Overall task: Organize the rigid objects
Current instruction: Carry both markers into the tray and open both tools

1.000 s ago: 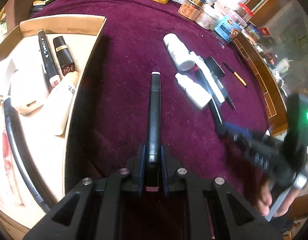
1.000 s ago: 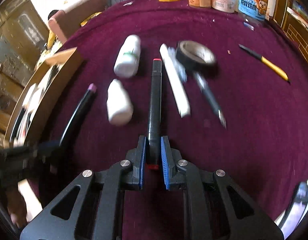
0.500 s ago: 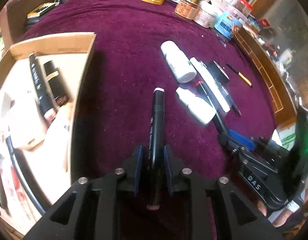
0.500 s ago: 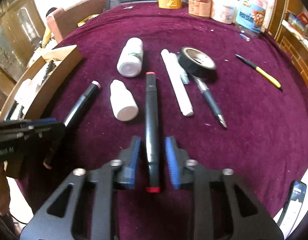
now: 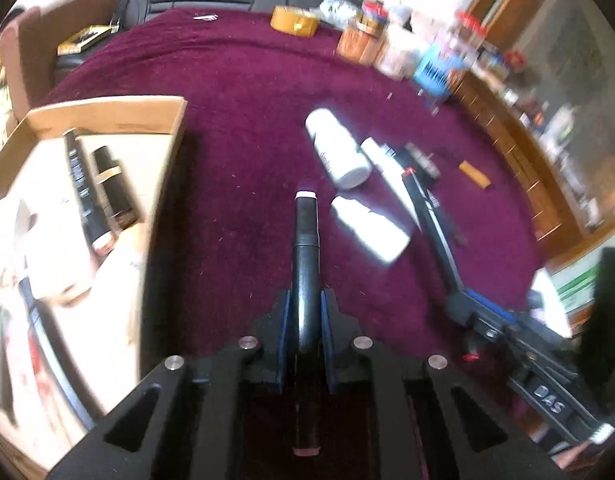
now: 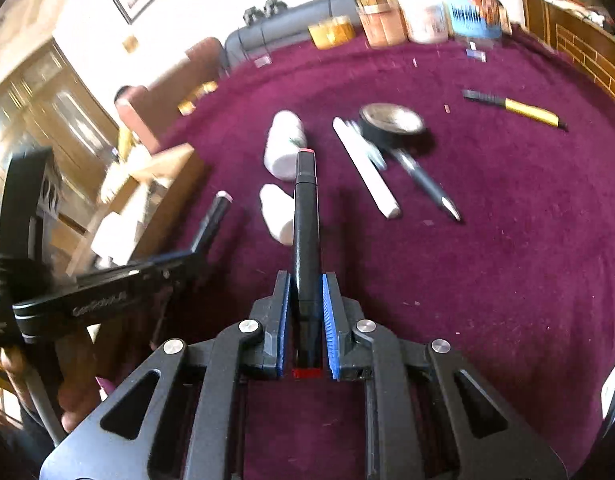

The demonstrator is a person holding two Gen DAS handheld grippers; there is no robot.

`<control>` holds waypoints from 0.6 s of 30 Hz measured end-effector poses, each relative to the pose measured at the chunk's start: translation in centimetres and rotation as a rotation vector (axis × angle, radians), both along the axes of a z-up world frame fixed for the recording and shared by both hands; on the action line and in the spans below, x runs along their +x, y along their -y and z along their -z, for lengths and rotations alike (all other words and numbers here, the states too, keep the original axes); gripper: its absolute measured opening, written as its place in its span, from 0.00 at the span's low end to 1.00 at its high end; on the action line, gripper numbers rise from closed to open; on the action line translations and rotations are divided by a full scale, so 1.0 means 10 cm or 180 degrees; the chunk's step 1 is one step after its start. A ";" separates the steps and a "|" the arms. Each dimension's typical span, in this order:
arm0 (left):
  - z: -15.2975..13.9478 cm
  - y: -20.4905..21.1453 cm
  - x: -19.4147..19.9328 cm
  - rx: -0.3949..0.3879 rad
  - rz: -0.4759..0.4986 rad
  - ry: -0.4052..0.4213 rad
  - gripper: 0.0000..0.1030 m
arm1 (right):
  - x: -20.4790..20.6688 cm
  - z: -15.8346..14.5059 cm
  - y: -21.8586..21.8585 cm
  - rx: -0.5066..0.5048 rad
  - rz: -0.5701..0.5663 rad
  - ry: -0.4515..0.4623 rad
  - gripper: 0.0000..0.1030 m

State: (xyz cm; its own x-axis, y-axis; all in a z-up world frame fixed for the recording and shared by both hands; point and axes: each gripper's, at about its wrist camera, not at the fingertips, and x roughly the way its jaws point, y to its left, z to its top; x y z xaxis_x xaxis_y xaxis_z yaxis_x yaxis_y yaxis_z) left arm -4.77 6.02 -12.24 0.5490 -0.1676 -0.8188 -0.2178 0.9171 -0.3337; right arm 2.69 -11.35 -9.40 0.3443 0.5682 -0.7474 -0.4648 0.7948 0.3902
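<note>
**Both markers gripped again and coming off the cloth**

Your left gripper [image 5: 305, 316] has clamped back onto the pink-tipped marker [image 5: 306, 248]. Half a second ago its jaws stood apart with the marker loose between them; now the pads press its barrel and it points straight ahead over the cloth [image 5: 235, 128], near the box [image 5: 163, 168] on your left. The jaws have only just finished closing, so treat that grip as fresh.

Your right gripper [image 6: 306, 312] shows the same change. A moment back its jaws were spread around the red-tipped marker [image 6: 305, 216]; now they are shut on it, and the marker looks lifted clear of the small bottle [image 6: 277, 216] beside it.

Both views are blurred and tilted compared with before, which suggests you are raising and turning both hands.

For the task, that probably means two markers are ready to go to the box, where another marker [image 5: 81, 184] and a dark tube [image 5: 111, 188] already lie. Left on the cloth: the small bottle, a larger bottle [image 6: 283, 148], a white stick [image 6: 367, 168], tape [image 6: 391, 124], a pen [image 6: 427, 184] and a yellow knife [image 6: 523, 110].
</note>
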 end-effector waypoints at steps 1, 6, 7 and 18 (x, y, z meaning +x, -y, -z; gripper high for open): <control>-0.07 -0.06 -0.10 -0.0139 -0.0016 0.0045 0.13 | -0.05 -0.08 -0.05 0.0071 -0.0042 0.0052 0.15; -0.34 -0.45 -0.48 -0.0315 -0.0262 0.0151 0.13 | -0.20 -0.31 -0.53 0.0368 -0.0474 0.0063 0.15; -0.38 -0.60 -0.58 -0.0336 -0.0361 0.0176 0.13 | -0.21 -0.35 -0.71 0.0410 -0.0603 0.0044 0.15; -0.11 -1.45 -1.04 -0.0253 -0.1186 -0.0019 0.12 | -0.18 -0.14 -2.20 0.0374 -0.1219 -0.0158 0.15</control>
State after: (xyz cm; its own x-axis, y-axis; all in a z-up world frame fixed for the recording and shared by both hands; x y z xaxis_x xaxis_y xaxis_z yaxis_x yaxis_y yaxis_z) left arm -15.12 20.55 -11.12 0.5794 -0.0204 -0.8148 -0.5337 0.7461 -0.3982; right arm 0.92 10.68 -7.96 0.0562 0.7309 -0.6801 -0.6971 0.5164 0.4973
